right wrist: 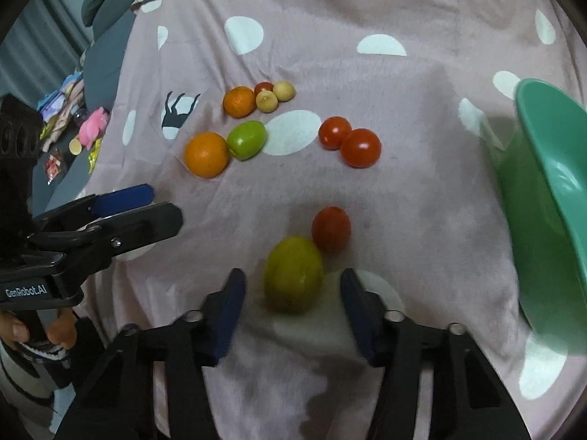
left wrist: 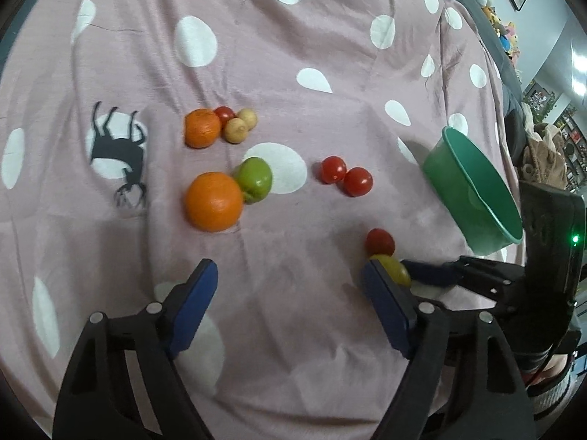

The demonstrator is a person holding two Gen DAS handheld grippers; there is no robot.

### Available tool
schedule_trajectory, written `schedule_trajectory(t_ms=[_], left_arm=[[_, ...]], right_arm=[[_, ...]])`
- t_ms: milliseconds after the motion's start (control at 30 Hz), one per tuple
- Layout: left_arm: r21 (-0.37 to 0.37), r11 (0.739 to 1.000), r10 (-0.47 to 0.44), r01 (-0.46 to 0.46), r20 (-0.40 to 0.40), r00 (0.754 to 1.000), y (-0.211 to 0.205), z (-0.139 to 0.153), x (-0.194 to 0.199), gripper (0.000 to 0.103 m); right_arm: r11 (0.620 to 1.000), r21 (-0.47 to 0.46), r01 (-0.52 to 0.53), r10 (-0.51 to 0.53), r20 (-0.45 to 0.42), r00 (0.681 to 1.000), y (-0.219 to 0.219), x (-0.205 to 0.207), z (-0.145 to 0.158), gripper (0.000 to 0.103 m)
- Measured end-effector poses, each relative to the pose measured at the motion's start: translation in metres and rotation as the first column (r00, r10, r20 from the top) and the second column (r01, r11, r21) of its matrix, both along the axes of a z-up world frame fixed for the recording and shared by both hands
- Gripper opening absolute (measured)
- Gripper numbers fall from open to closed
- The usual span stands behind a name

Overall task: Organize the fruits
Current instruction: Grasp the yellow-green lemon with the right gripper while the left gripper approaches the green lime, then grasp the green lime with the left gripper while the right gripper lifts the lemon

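Fruits lie on a pink spotted cloth (left wrist: 293,55). My right gripper (right wrist: 292,295) is open with a yellow-green fruit (right wrist: 293,275) between its fingers, a red tomato (right wrist: 331,229) just beyond. Farther off lie a large orange (right wrist: 206,154), a green fruit (right wrist: 246,140), two tomatoes (right wrist: 348,142), a small orange (right wrist: 239,101) and two tan fruits (right wrist: 275,96). My left gripper (left wrist: 290,293) is open and empty above bare cloth; the large orange (left wrist: 213,201) and green fruit (left wrist: 254,179) lie ahead of it. The right gripper (left wrist: 433,273) also shows at the left wrist view's right edge.
A green plastic bowl (left wrist: 473,187) stands tilted at the right, and it also shows in the right wrist view (right wrist: 550,198). Toys and clutter (right wrist: 73,132) lie on the floor beyond the cloth's left edge. A black deer print (left wrist: 117,150) marks the cloth.
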State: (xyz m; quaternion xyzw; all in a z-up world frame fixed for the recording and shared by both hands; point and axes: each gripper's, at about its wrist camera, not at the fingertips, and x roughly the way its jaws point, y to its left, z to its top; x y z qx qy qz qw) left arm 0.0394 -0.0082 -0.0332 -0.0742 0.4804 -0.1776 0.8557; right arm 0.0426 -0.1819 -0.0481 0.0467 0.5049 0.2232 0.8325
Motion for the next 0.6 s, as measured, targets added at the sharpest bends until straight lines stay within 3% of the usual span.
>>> schedule_trajectory(t_ms=[100, 300, 467, 600], left_arm=[[-0.025, 1.0, -0.013, 0.013, -0.019, 1.0, -0.005, -0.005, 0.008, 0.076], [-0.082, 0.996, -0.032, 0.029, -0.04, 0.999, -0.016, -0.011, 0.027, 0.07], [-0.025, 1.0, 0.007, -0.008, -0.05, 0.999, -0.022, -0.02, 0.045, 0.07], [0.027, 0.998, 0.054, -0.054, -0.012, 0.998, -0.018, -0.02, 0.057, 0.067]], right_arm=[[1.0, -0.009, -0.011, 0.011, -0.017, 1.0, 0.003, 0.006, -0.007, 0.037], [1.0, -0.011, -0.001, 0.001, 0.005, 1.0, -0.001, 0.025, -0.008, 0.036], [0.999, 0.013, 0.034, -0.035, 0.026, 0.999, -0.008, 0.04, -0.007, 0.036], [0.998, 0.044, 0.035, -0.036, 0.027, 0.999, -0.009, 0.045, -0.008, 0.036]])
